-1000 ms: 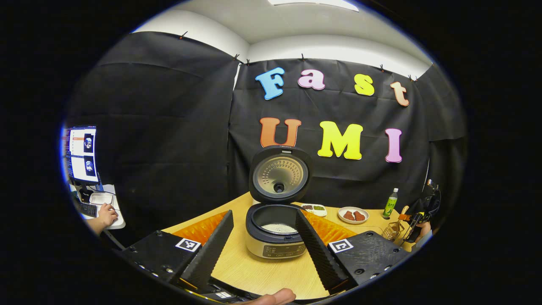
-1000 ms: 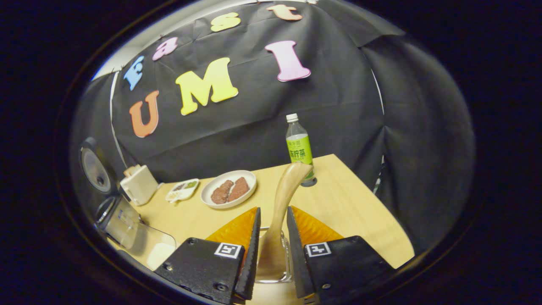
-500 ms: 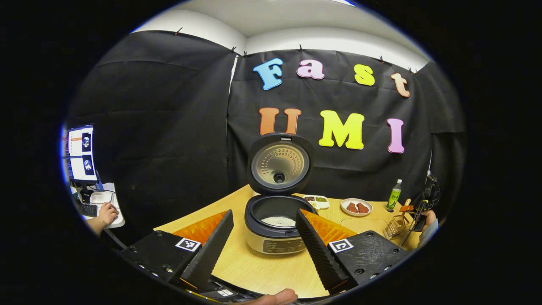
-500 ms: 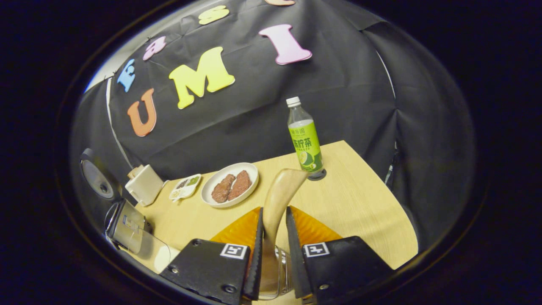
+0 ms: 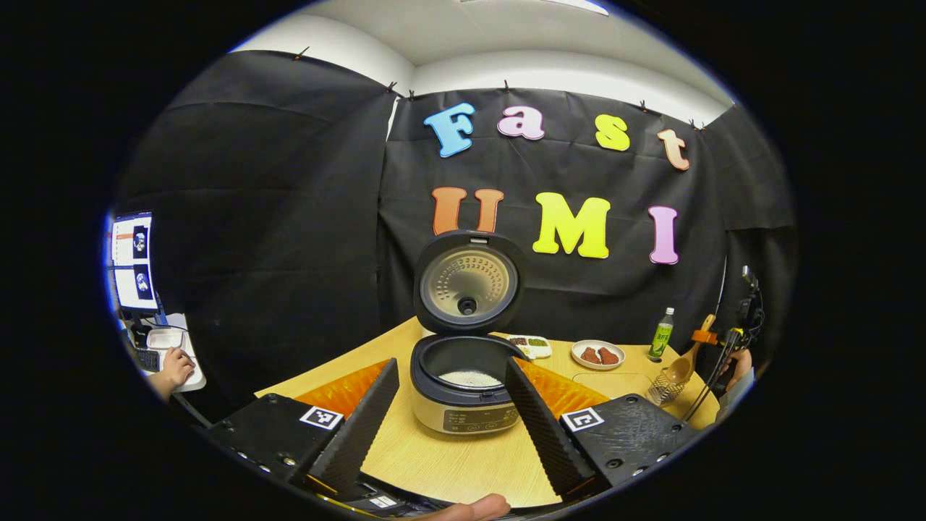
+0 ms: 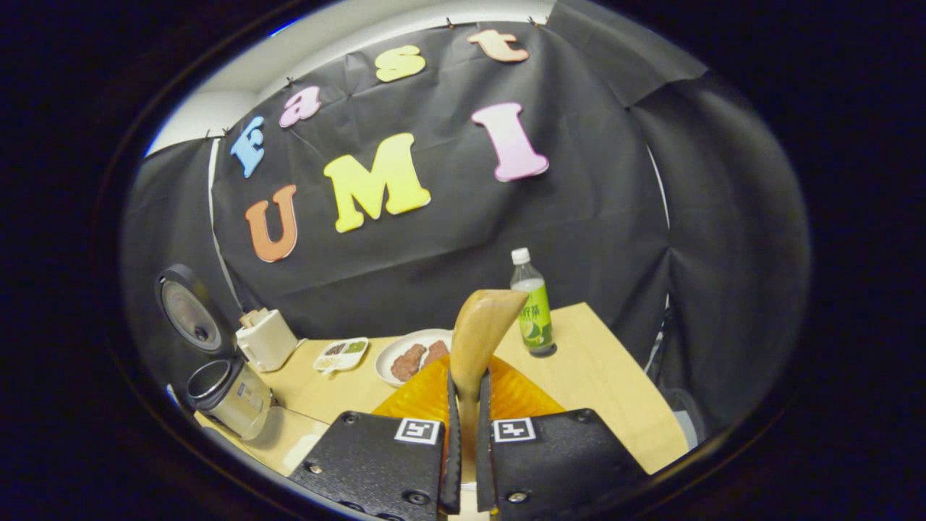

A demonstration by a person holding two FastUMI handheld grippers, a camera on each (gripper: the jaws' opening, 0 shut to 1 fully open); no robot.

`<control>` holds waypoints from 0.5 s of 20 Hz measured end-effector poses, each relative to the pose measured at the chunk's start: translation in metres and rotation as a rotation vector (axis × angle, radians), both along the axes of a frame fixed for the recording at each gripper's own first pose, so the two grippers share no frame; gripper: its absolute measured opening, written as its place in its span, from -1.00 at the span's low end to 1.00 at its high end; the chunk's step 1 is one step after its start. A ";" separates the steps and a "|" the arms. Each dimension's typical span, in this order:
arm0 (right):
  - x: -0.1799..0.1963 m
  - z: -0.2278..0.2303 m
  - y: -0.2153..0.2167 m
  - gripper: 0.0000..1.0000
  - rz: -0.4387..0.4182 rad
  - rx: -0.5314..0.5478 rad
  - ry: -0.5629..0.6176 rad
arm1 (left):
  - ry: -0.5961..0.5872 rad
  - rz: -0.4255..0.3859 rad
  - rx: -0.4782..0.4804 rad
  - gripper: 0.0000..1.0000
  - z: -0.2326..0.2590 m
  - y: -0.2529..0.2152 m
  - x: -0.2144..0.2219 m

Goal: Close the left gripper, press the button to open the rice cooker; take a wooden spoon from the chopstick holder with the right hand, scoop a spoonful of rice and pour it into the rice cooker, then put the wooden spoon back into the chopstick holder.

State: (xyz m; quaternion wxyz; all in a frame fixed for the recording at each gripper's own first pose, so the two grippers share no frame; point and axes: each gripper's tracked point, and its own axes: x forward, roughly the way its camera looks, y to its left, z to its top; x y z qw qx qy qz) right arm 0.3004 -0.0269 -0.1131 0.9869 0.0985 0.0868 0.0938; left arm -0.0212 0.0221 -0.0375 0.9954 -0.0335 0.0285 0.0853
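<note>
A: In the left gripper view, how does the left hand-held gripper stand?

B: Its fingers are spread wide with nothing between them, above the desk. Straight ahead, framed by the fingers, sits the rice cooker with its lid upright and white rice in the pot. Far to its right, the other hand-held gripper holds the wooden spoon, bowl down at the rim of the wire chopstick holder.

A: And in the right gripper view?

B: The right hand-held gripper is narrow, both fingers pressed on the wooden spoon, whose broad end rises ahead of the tips. Beyond them stand a green bottle and a plate of meat. The rice cooker lies far to the left, lid raised.
</note>
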 end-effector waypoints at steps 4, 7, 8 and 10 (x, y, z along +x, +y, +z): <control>-0.045 0.058 0.024 -0.73 0.002 -0.011 -0.104 | -0.052 -0.023 -0.015 0.88 0.014 0.007 -0.012; -0.072 0.076 0.056 -0.73 0.023 -0.011 -0.127 | -0.084 -0.047 -0.010 0.89 0.024 0.008 -0.022; -0.079 0.079 0.069 -0.73 0.041 -0.014 -0.135 | -0.095 -0.061 -0.004 0.89 0.027 0.007 -0.026; -0.091 0.075 0.097 -0.73 0.075 -0.036 -0.140 | -0.103 -0.095 0.012 0.89 0.029 0.000 -0.032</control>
